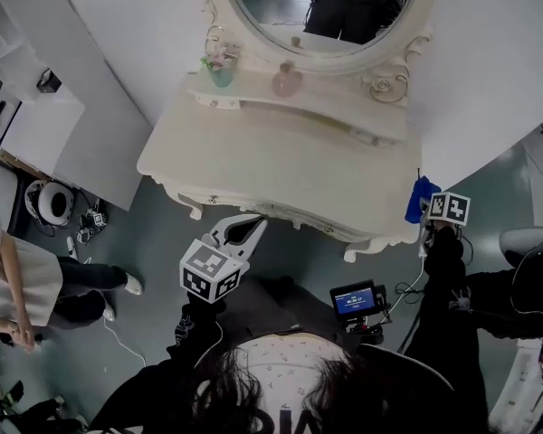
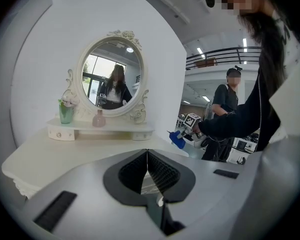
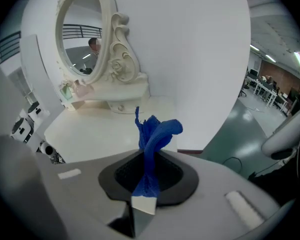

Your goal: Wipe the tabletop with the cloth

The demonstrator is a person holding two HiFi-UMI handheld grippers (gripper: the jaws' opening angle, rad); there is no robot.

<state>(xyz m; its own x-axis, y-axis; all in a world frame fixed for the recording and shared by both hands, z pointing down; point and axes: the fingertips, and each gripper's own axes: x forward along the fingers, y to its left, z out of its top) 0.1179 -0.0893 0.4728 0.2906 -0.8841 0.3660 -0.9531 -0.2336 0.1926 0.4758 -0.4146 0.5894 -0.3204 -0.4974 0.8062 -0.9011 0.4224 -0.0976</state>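
Currently, the left claw sits just off the front edge of the table, aimed toward the table's middle. Its jaws are pressed together with nothing between them. It carries no part of the task at this moment.

The table top is bare from its front edge back to the raised shelf at its rear. On that shelf a vase and a small pink bottle stand below the mirror.

At the table's right front corner, the right claw is clamped on the cloth. The blue cloth rises from between the jaws in a bunched, twisted fold. It is held in the air beside the table's right edge and does not appear to touch the top.

From the right claw, the table lies ahead and to the left. The table's long axis runs left to right, so the stroke most likely starts at the right end. The right claw alone holds the cloth and is probably the working one. It must first lower the cloth onto the top.
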